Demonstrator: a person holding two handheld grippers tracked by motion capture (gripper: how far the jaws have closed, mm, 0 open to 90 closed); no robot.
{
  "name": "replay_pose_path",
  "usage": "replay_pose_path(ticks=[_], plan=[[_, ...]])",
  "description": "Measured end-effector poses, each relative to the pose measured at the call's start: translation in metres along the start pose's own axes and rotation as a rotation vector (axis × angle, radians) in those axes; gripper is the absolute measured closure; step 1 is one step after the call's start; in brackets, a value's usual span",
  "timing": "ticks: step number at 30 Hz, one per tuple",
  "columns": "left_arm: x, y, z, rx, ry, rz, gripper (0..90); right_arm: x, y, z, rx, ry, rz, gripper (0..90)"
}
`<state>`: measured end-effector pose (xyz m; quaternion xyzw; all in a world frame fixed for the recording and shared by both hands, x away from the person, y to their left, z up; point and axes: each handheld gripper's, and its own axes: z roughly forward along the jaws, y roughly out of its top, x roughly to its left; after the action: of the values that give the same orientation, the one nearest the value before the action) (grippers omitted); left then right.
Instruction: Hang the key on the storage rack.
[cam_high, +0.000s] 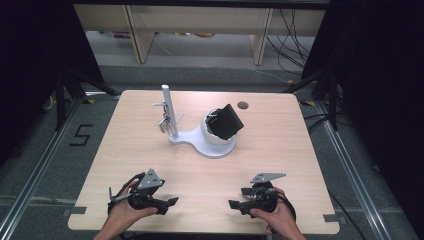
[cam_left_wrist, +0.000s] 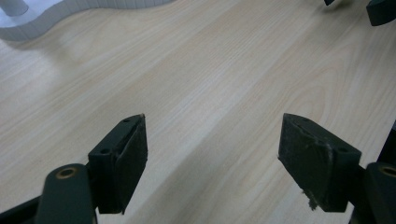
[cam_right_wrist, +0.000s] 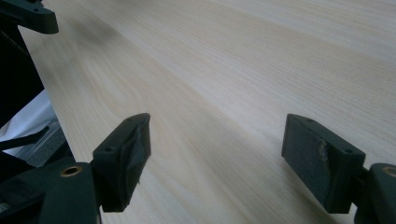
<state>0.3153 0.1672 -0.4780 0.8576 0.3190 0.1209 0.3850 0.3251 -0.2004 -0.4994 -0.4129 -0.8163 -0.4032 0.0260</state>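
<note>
our left gripper (cam_high: 170, 201) sits low in the lower left of the high view, held in our left hand (cam_high: 122, 212) just above the pale wooden table (cam_high: 150, 160), its black jaws pointing toward the middle of the frame. in the left gripper view those jaws stand wide apart, with nothing but bare wood grain between them, so this gripper (cam_left_wrist: 212, 158) is released. our right gripper (cam_high: 234, 204) mirrors it in the lower right of the high view, wrapped by our right hand (cam_high: 275, 215), its jaws pointing back toward the left one; the two tips are well apart. in the right gripper view its jaws are likewise spread wide over empty tabletop, so this gripper (cam_right_wrist: 215, 158) is released too. each gripper carries a grey three-cornered plate on top.

near the centre of the high view, toward the far side of the table, stands a white stand (cam_high: 200, 142) with a curved flat base. an upright white post (cam_high: 168, 107) rises from its left end, with small metal pieces (cam_high: 164, 122) hanging against it; we cannot tell what they are. on the right end sits a rounded white cup (cam_high: 217, 137), and a black boxy object (cam_high: 227, 121) rests tilted in it. the edge of the white base (cam_left_wrist: 70, 14) shows in the upper left of the left gripper view. a small round hole (cam_high: 243, 105) marks the table near its far edge.
</note>
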Motion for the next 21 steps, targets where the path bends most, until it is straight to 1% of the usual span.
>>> replay_pose_path(ticks=[1, 2, 3, 4, 5, 6, 7, 9, 10, 11, 12, 13, 14, 16, 17, 18, 19, 21], plan=[[-0.001, -0.003, 0.000, -0.010, 0.005, -0.013, 23.7, 0.000, 0.000, 0.000, 0.000, 0.000, 0.000, 24.4], [-0.002, -0.006, 0.000, -0.012, 0.011, -0.017, 23.7, -0.001, 0.001, 0.001, -0.005, -0.005, -0.032, 23.6], [-0.004, -0.008, 0.001, -0.016, 0.015, -0.019, 23.7, 0.000, 0.000, 0.002, -0.001, 0.007, -0.019, 22.4], [-0.006, -0.011, 0.002, -0.015, 0.011, -0.032, 23.7, 0.000, 0.000, 0.002, -0.001, 0.007, -0.019, 22.4], [-0.006, -0.013, 0.002, -0.004, 0.022, -0.011, 23.6, -0.001, 0.001, 0.002, -0.002, 0.000, -0.035, 21.9], [-0.008, -0.016, 0.003, 0.011, 0.026, -0.001, 23.6, 0.000, 0.001, 0.002, 0.000, -0.008, -0.034, 21.4], [-0.011, -0.020, 0.003, 0.036, 0.014, 0.002, 21.8, 0.000, 0.001, 0.002, -0.001, -0.009, -0.032, 20.8], [-0.012, -0.022, 0.003, 0.032, 0.010, 0.004, 21.4, -0.001, 0.001, 0.002, -0.006, -0.021, -0.037, 20.0], [-0.014, -0.024, 0.002, 0.031, 0.012, -0.004, 21.4, -0.001, 0.001, 0.002, -0.006, -0.021, -0.037, 20.0], [-0.015, -0.026, 0.000, 0.041, 0.007, 0.010, 21.4, 0.002, 0.000, 0.002, -0.001, 0.005, 0.008, 19.8], [-0.015, -0.026, 0.000, 0.041, 0.007, 0.010, 21.4, 0.002, 0.000, 0.002, -0.001, 0.005, 0.008, 19.8], [-0.017, -0.028, -0.001, 0.043, 0.008, 0.001, 21.4, 0.000, 0.001, 0.002, -0.005, 0.000, -0.013, 19.8], [-0.017, -0.030, -0.001, 0.055, 0.018, 0.000, 21.4, -0.001, 0.001, 0.003, -0.005, -0.003, -0.029, 19.5], [-0.017, -0.031, 0.000, 0.054, 0.012, 0.002, 21.4, 0.000, 0.001, 0.003, -0.004, -0.003, -0.031, 19.5], [-0.017, -0.031, 0.000, 0.059, 0.014, -0.006, 21.4, 0.000, 0.001, 0.003, -0.004, -0.009, -0.033, 19.5], [-0.015, -0.031, 0.000, 0.060, 0.020, 0.019, 21.4, 0.001, 0.001, 0.002, -0.007, -0.024, -0.033, 19.5], [-0.016, -0.032, 0.000, 0.060, 0.012, 0.004, 21.4, 0.001, 0.001, 0.003, -0.006, -0.024, -0.034, 19.5], [-0.015, -0.032, 0.000, 0.062, 0.022, 0.006, 21.4, 0.001, 0.001, 0.003, -0.006, -0.025, -0.033, 19.4]])
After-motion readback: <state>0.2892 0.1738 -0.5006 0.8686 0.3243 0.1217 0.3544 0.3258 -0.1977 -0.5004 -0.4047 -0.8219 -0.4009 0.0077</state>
